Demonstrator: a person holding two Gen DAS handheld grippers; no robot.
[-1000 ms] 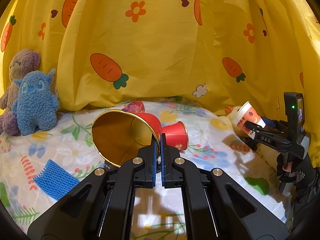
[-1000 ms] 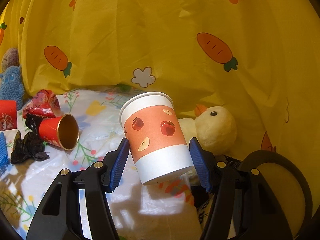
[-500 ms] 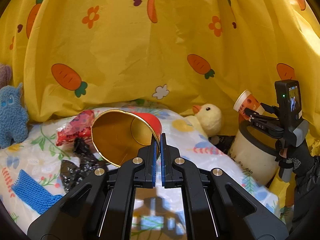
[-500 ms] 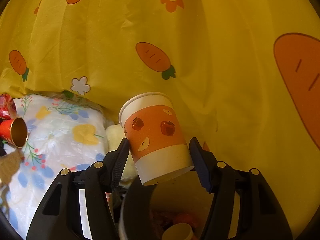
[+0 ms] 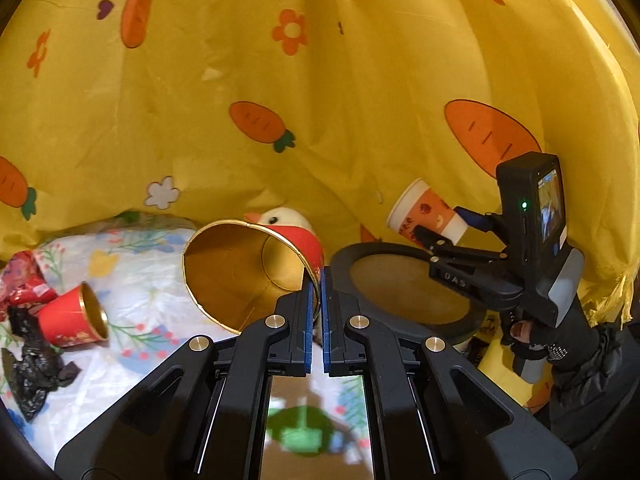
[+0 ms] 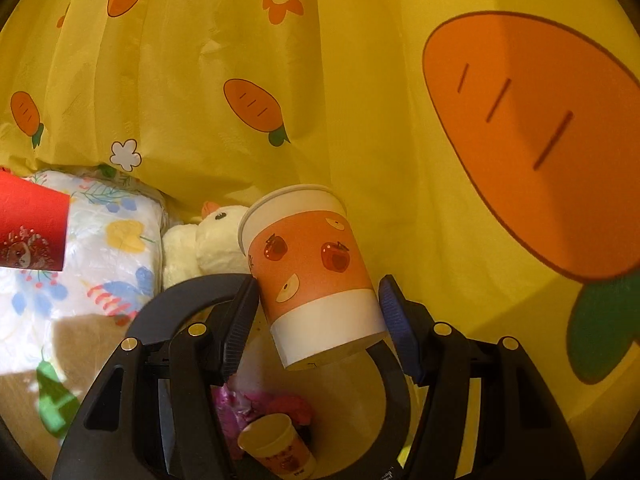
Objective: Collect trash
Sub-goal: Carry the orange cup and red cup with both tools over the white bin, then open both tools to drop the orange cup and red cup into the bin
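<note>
Two paper cups are held. The left gripper [image 5: 317,280] is clenched on the rim of a red cup with gold lining [image 5: 248,268], just beside the black-rimmed trash bin [image 5: 404,292]. The right gripper [image 6: 316,320] grasps an apple-print paper cup [image 6: 312,280] tilted above the bin, where a yellow cup [image 6: 276,448] and pink wrapper [image 6: 236,404] lie. Another small red cup [image 5: 74,316] lies on the floral bed sheet [image 5: 152,248].

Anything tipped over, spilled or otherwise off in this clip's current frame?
A small red cup lies on its side on the floral sheet, beside a crumpled red wrapper and a black scrap: loose litter, no spill visible. The apple-print cup sits tilted in the right gripper above the bin.
</note>
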